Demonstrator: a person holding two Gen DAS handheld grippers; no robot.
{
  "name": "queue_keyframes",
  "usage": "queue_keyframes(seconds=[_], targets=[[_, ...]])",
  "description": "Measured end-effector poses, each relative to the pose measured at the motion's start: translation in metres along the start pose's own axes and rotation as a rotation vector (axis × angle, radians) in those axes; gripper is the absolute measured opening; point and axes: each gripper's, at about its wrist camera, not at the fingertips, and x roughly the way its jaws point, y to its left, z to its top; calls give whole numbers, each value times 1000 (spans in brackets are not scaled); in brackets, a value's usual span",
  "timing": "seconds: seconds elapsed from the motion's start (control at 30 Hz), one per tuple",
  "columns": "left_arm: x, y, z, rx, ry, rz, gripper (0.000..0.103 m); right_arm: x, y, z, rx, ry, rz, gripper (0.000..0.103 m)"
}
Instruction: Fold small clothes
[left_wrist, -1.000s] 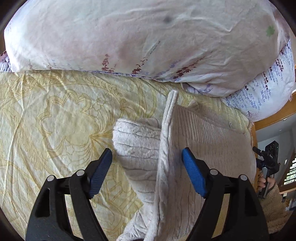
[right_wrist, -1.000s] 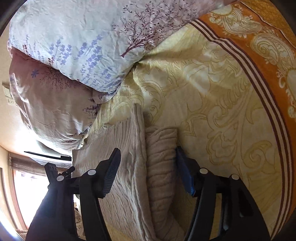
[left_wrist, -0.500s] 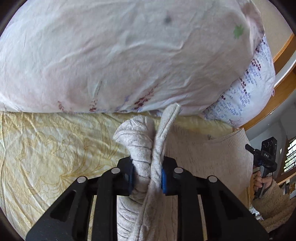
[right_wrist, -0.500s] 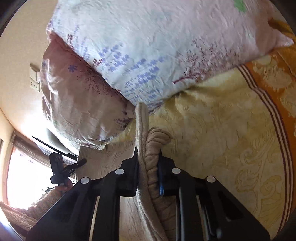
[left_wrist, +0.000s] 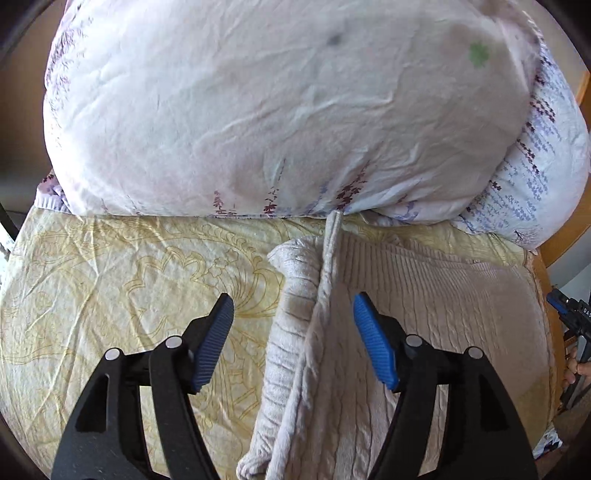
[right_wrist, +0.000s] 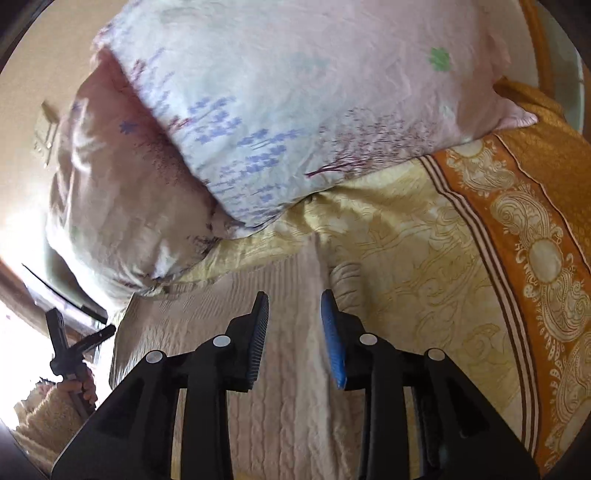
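A beige cable-knit sweater (left_wrist: 424, 295) lies on the yellow patterned bedspread (left_wrist: 110, 277), with one edge folded up into a ridge beside a rolled sleeve (left_wrist: 295, 280). My left gripper (left_wrist: 295, 343) straddles that ridge. Its jaws are opening and the blue pads (left_wrist: 373, 347) stand clear of the cloth. In the right wrist view the sweater (right_wrist: 229, 332) lies flat under my right gripper (right_wrist: 295, 332), whose jaws are opening with a narrow gap and no cloth pinched. The sleeve roll (right_wrist: 347, 280) sits just beyond its right pad.
Two big floral pillows (left_wrist: 258, 110) (right_wrist: 295, 110) lie close behind the sweater. An orange patterned border (right_wrist: 535, 221) runs along the bedspread's right side. A wooden bed frame (left_wrist: 565, 243) shows at the right. A hand in a fuzzy sleeve (right_wrist: 48, 410) holds the other gripper.
Half a second ago both grippers were shut on the sweater's raised fold. Both have since let go and drawn back, and the fold has sunk toward the bed.
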Motion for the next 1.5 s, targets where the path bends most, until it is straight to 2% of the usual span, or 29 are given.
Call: queue_keyframes(seconds=[0.03,0.1,0.17,0.23,0.3,0.37,0.43,0.47,0.5,0.53,0.6,0.63,0.7,0.73,0.77,0.8,0.93,1.13,1.27,1.4,1.5], targets=[[-9,-9,-3,26,-15,-3,74,0,10,-6,-39,17,13,31],[-23,-26,-14,84,-40,-19,90,11,29,-13,-100,57,3,31],[-33,-45,-24,124,-81,35,101,22,38,-24,-120,86,-8,31],[-35,-57,-30,158,-101,47,101,29,39,-33,-105,111,-30,31],[-25,-63,-31,148,-66,46,101,34,33,-39,-85,137,-82,33],[-8,-68,-36,147,-6,82,101,37,22,-43,-57,156,-150,34],[24,-63,-40,138,125,196,100,34,14,-45,-7,141,-123,34],[36,-55,-43,104,175,197,100,34,13,-45,2,141,-125,34],[32,-43,-44,23,156,138,99,35,16,-45,-4,143,-137,34],[27,-34,-42,-43,146,119,98,35,19,-45,-15,146,-151,34],[12,-15,-39,-128,96,62,96,34,24,-45,-35,149,-166,38],[7,-6,-38,-155,84,13,96,34,25,-46,-37,148,-161,44],[10,9,-35,-177,119,-84,95,35,28,-48,-40,146,-158,49],[15,13,-33,-171,150,-116,91,36,29,-49,-45,145,-158,52],[19,15,-31,-158,177,-122,83,37,31,-50,-53,145,-161,53],[23,16,-30,-140,198,-119,80,39,34,-50,-65,145,-167,53],[30,11,-24,-100,207,-116,80,44,39,-55,-112,148,-209,53],[42,2,-17,-82,214,-108,90,50,56,-56,-167,121,-262,56],[47,-7,-16,-49,219,-88,90,63,77,-48,-204,110,-272,67],[54,-14,-15,-50,216,-86,90,83,102,-50,-254,135,-312,75],[58,-19,-14,-58,210,-93,90,101,118,-56,-286,175,-379,93]])
